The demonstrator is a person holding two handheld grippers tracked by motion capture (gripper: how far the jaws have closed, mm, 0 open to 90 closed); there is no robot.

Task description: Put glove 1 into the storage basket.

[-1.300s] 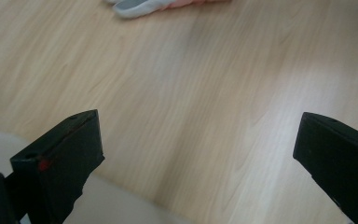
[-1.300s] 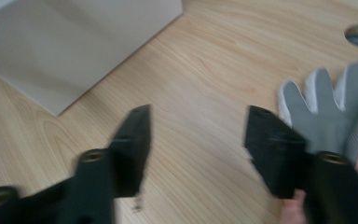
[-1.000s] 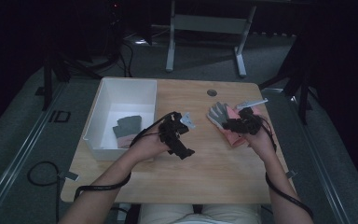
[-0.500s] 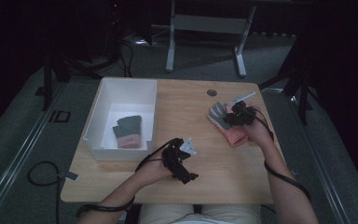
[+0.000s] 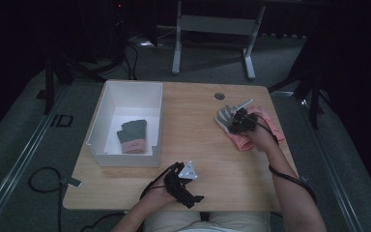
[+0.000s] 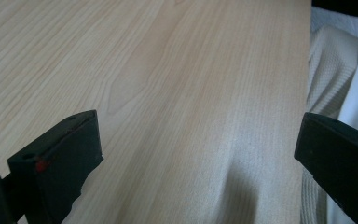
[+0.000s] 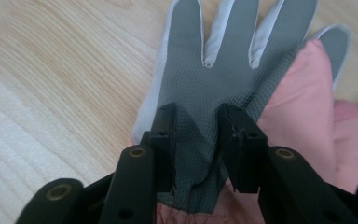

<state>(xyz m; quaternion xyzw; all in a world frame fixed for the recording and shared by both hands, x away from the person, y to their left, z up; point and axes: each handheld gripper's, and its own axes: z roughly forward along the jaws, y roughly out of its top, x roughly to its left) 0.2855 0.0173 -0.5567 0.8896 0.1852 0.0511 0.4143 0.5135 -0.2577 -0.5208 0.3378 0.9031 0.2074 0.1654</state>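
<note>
The right hand-held gripper (image 7: 196, 140) pinches a fold of the grey glove (image 7: 223, 70) lying on a pink glove (image 7: 303, 107) at the desk's (image 5: 198, 116) right side, so lifting may drag both, while the left hand-held gripper (image 6: 191, 154) rests wide open and empty.
</note>
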